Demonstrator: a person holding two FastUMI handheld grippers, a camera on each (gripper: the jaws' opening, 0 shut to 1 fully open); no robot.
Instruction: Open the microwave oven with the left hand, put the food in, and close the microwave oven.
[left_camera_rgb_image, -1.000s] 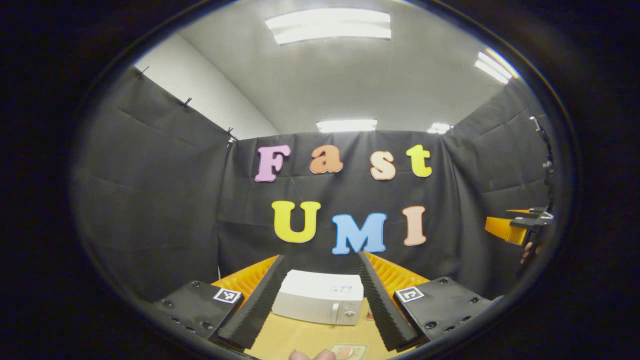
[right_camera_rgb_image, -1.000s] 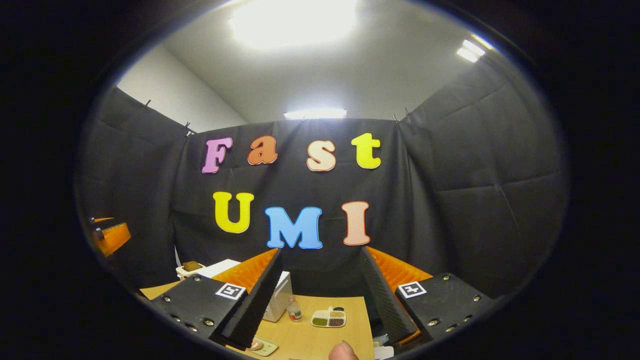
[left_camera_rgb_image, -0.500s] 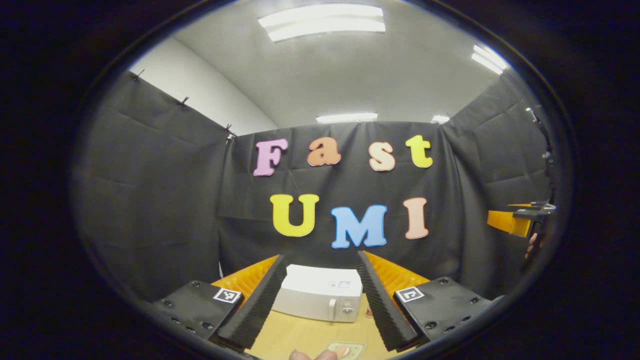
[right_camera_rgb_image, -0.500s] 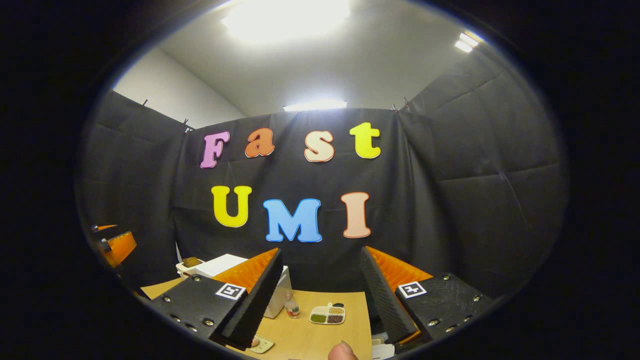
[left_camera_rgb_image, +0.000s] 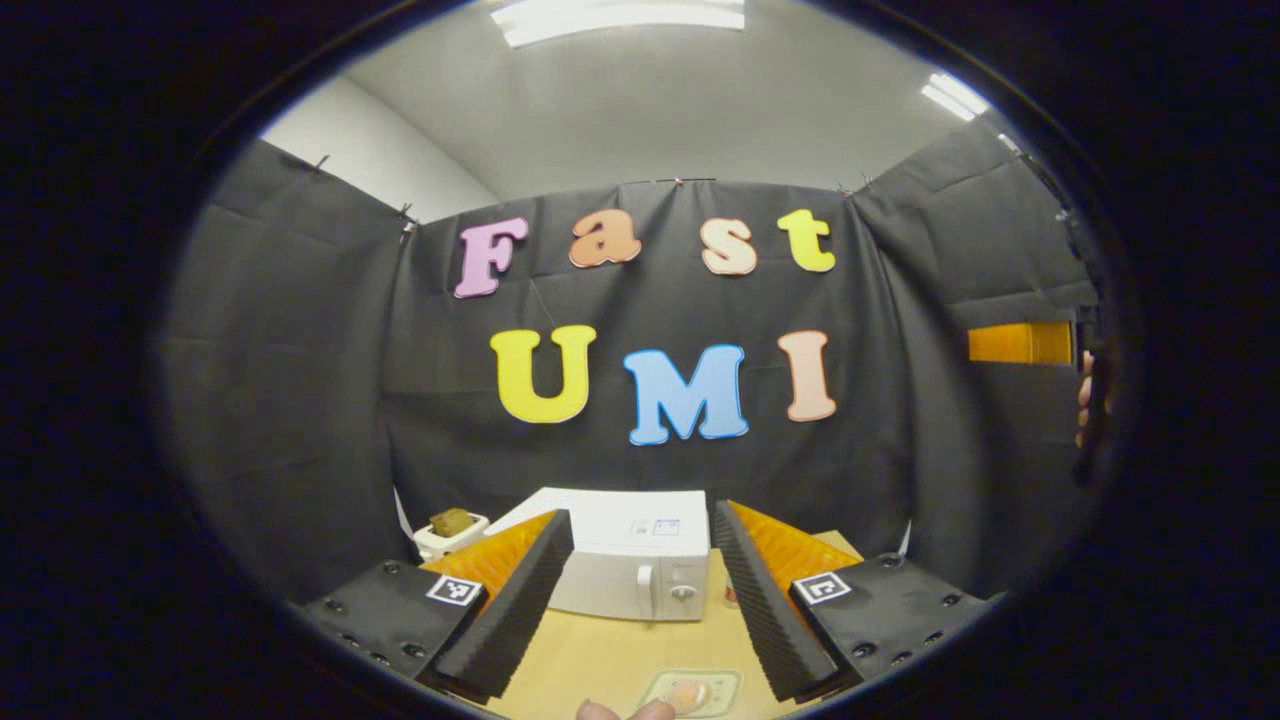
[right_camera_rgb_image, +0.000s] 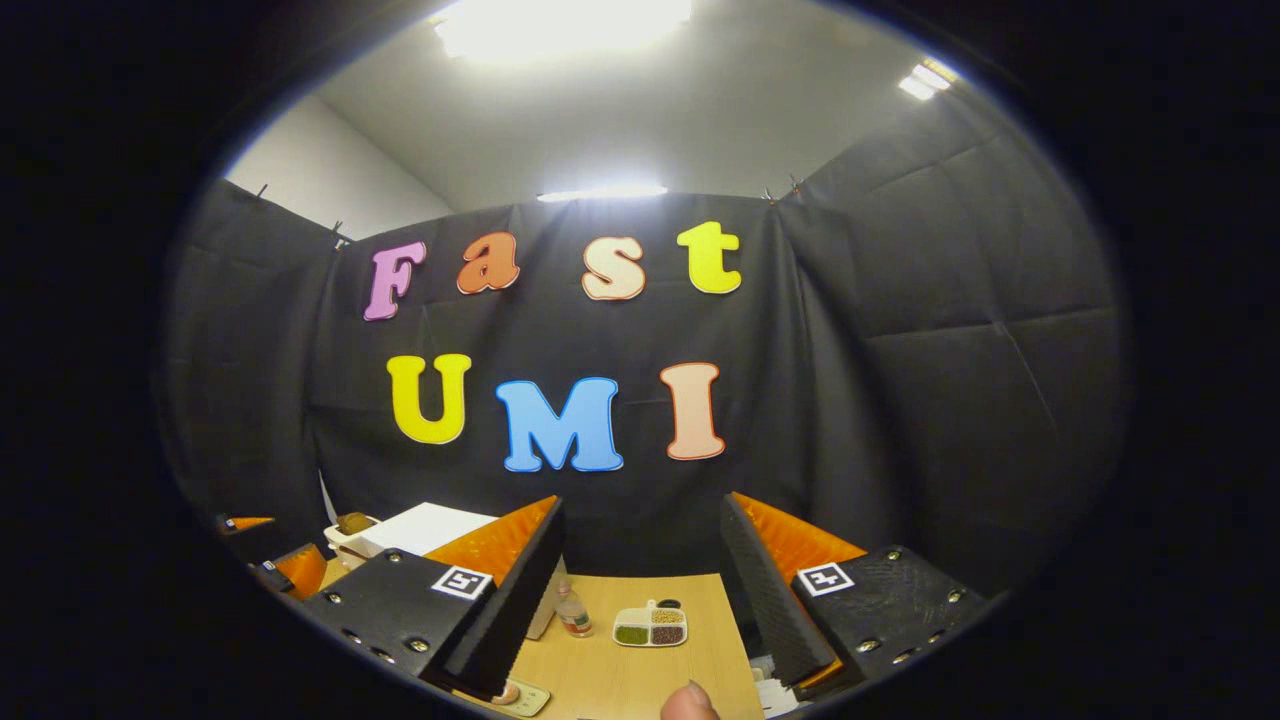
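Microwave (left_camera_rgb_image: 628, 568) sits door-closed on the table (left_camera_rgb_image: 600, 665), framed between the left tool (left_camera_rgb_image: 640, 590) spread wide; right tool (right_camera_rgb_image: 640, 590) likewise wide.

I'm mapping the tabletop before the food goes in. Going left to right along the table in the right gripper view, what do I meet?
Cup with brown food → white microwave → small bottle → divided tray of grains.

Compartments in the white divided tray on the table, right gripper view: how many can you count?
4 that I can make out in the divided tray: two in the far row, a green one near-left, a dark one near-right. More may be too small to tell.
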